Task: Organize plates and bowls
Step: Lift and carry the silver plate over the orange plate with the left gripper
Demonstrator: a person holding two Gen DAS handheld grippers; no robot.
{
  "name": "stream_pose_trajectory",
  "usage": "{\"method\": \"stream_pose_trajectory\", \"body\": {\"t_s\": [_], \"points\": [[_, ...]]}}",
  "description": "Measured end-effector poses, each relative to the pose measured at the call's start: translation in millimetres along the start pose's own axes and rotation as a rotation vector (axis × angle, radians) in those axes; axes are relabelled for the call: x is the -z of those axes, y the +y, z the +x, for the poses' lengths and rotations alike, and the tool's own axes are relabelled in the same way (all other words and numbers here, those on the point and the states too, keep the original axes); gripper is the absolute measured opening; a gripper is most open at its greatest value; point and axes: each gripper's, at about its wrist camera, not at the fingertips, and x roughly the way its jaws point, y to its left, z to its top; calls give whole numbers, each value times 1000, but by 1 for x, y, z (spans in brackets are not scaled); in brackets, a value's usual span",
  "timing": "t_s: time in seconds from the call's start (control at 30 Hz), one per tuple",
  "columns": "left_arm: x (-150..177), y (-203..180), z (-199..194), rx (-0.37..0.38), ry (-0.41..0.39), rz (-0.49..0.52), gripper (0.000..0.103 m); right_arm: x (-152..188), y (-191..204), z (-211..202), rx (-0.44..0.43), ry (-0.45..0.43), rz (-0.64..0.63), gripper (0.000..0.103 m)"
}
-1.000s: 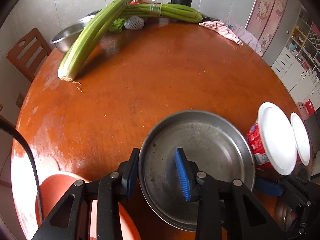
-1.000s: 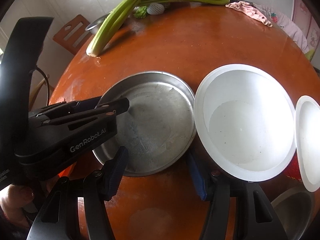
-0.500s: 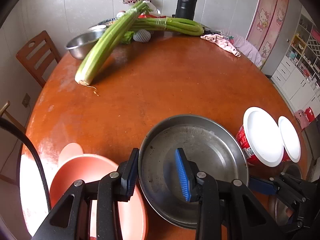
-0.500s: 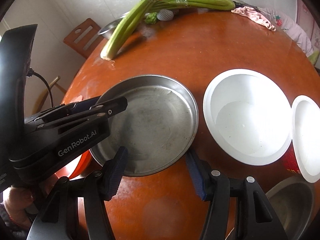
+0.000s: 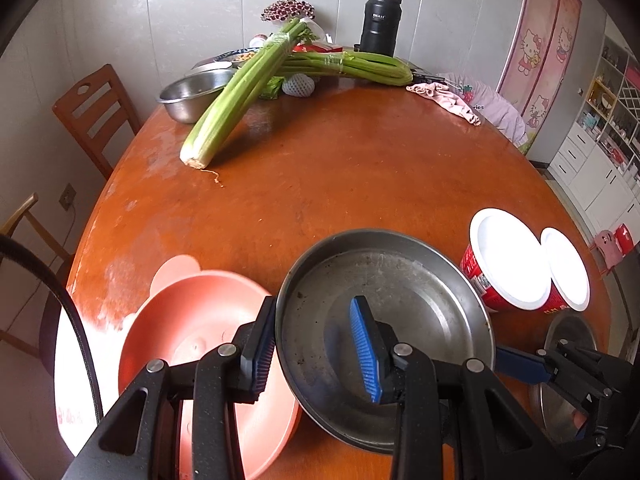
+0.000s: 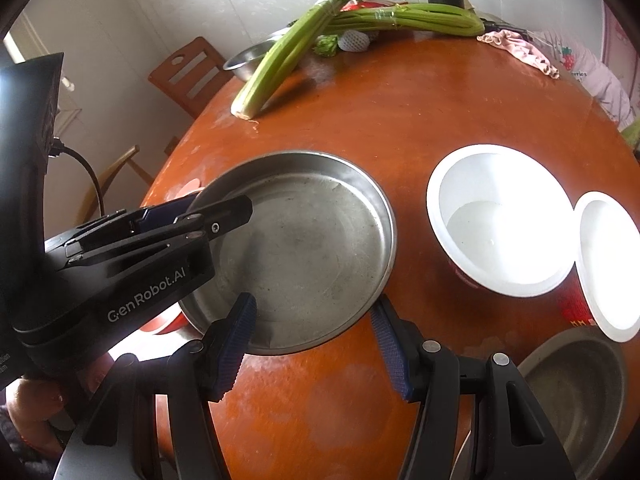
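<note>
My left gripper point(image 5: 313, 320) is shut on the near left rim of a shallow steel plate point(image 5: 400, 292), one pad outside the wall and one inside. The plate hangs slightly above the table and overlaps a pink plate point(image 5: 188, 336) with bear ears. In the right wrist view the steel plate point(image 6: 312, 240) lies ahead of my right gripper point(image 6: 312, 344), which stands open just above its near rim and holds nothing. Two red paper bowls point(image 6: 500, 220) point(image 6: 612, 264) with white insides stand to the right. A steel bowl point(image 6: 576, 392) sits at the near right.
The round orange-brown table point(image 5: 340, 168) carries two celery bunches point(image 5: 236, 100), another steel bowl point(image 5: 188, 96), a black flask point(image 5: 380, 20) and a pink cloth point(image 5: 444, 96) at its far side. A wooden chair point(image 5: 96, 116) stands left. A hand point(image 6: 36, 404) holds the left gripper.
My left gripper rose and drew back with the steel plate in it, so more of the pink plate shows beneath. My right gripper lifted a little away from the bowls, jaws unchanged.
</note>
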Motion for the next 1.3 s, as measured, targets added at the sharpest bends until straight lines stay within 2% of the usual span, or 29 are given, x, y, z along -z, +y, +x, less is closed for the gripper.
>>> {"method": "stream_pose_trajectory", "body": {"t_s": [0.87,1.3], "points": [[34,6,-45,-43,-68,-75,36,27,24,-35,-48,-55,-96,62],[42,30,-76,-82,-121,-130,36,20,51,-42,-74,-70,-180,62]]}}
